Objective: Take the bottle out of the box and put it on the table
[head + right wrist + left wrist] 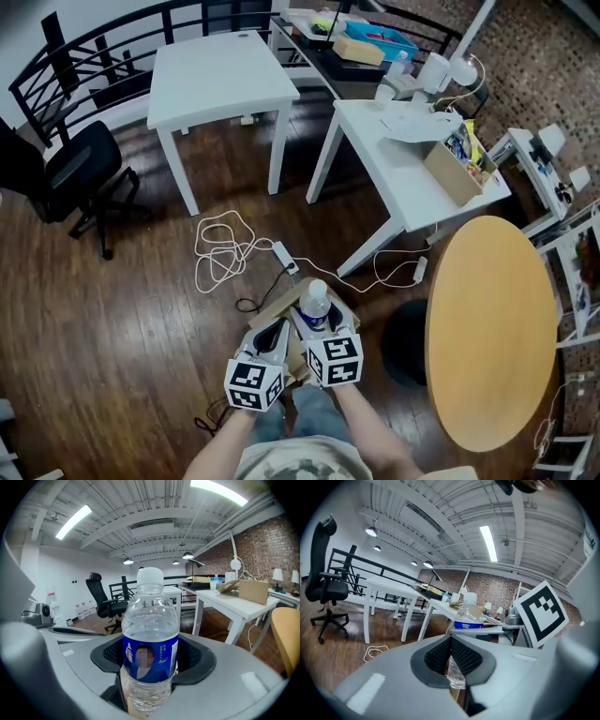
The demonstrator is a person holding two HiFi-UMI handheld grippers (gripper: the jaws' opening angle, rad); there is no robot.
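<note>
Mostly covering the box (278, 302) at lower centre of the head view with the left gripper (272, 336) and the right gripper (317, 323), leaving only a brown cardboard flap showing. Cutting off the base of the bottle (150, 634) at the bottom edge of the right gripper view, and losing much of its lower half behind grey jaw housings in the left gripper view.

Gripping the bottle in the right gripper, jaws spread wide, black pads pressing on both sides of the label. Holding it upright, over the box in the head view, well apart from the round wooden table (487, 328) at the right of that frame.

Showing a clear ribbed plastic body, a white screw cap and a blue label round the middle. Carrying white characters on that label, too small to be read.

Pressing the left gripper's pads together with nothing between them, just beside the right gripper, at its left.
</note>
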